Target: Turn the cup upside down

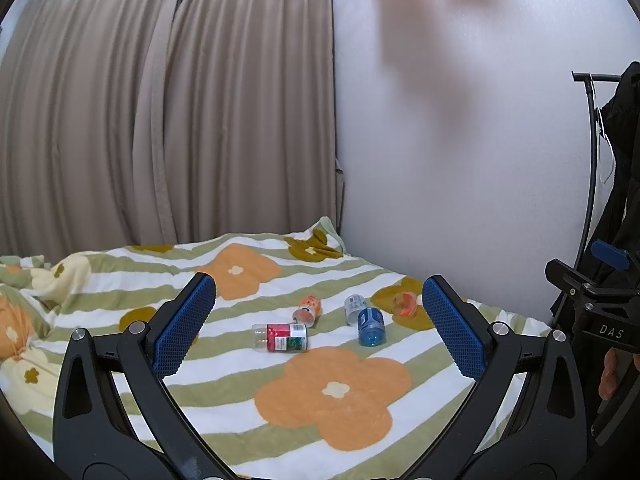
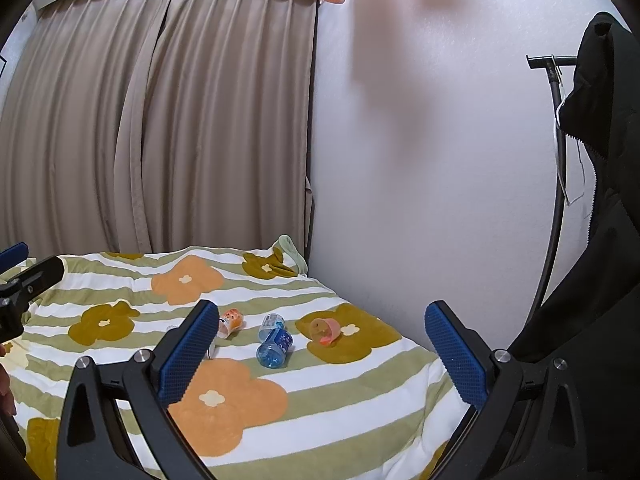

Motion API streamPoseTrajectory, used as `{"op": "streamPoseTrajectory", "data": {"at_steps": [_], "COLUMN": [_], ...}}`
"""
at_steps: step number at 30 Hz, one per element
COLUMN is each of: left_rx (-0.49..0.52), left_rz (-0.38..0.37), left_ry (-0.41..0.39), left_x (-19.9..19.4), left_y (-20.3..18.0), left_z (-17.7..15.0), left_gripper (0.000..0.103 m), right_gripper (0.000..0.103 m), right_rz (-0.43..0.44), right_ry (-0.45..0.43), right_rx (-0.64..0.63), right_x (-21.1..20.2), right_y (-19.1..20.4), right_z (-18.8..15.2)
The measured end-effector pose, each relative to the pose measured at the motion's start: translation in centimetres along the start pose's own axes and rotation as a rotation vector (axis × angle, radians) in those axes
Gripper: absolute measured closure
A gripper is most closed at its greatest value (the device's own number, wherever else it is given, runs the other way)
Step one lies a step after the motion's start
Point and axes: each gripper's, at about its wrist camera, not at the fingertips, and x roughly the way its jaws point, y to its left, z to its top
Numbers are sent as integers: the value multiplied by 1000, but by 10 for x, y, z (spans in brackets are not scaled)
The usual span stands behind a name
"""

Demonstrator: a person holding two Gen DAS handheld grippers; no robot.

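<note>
while both grippers gape, the orange cup (image 2: 325,331) lies sideways near the blanket's (image 2: 360,392) wall edge.

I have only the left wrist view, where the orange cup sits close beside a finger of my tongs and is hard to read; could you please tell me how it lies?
Observer: In the right wrist view the orange cup is in full sight, tipped on its side on an olive flower of the blanket, not upright.
Operator: Thank you. Are the right tongs ready to take it?
Observer: The right tongs are wide open and empty, and the cup shows between their two fingers, further off on the bed.
</note>
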Motion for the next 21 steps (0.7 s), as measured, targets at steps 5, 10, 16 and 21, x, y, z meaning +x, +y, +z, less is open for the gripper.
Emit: {"op": "streamPoseTrajectory", "data": {"at_steps": [5, 10, 16, 21], "left_rx": [-1, -1, -4, -6], "left_rz": [0, -1, -4, -5], "left_ry": [2, 8, 14, 18], "left_x": [0, 1, 0, 0], "left_y": [-1, 0, 0, -1], "left_z": [-1, 0, -4, -4], "left_gripper": [0, 0, 0, 0], "right_gripper": [0, 0, 0, 0], "right_rz": [-1, 0, 7, 4], "right_ry": [2, 7, 20, 23], "right_rx": [1, 7, 12, 6], "right_x": [-2, -4, -9, -18], "right_y": [0, 0, 2, 3], "right_z": [1, -1, -1, -2]}}
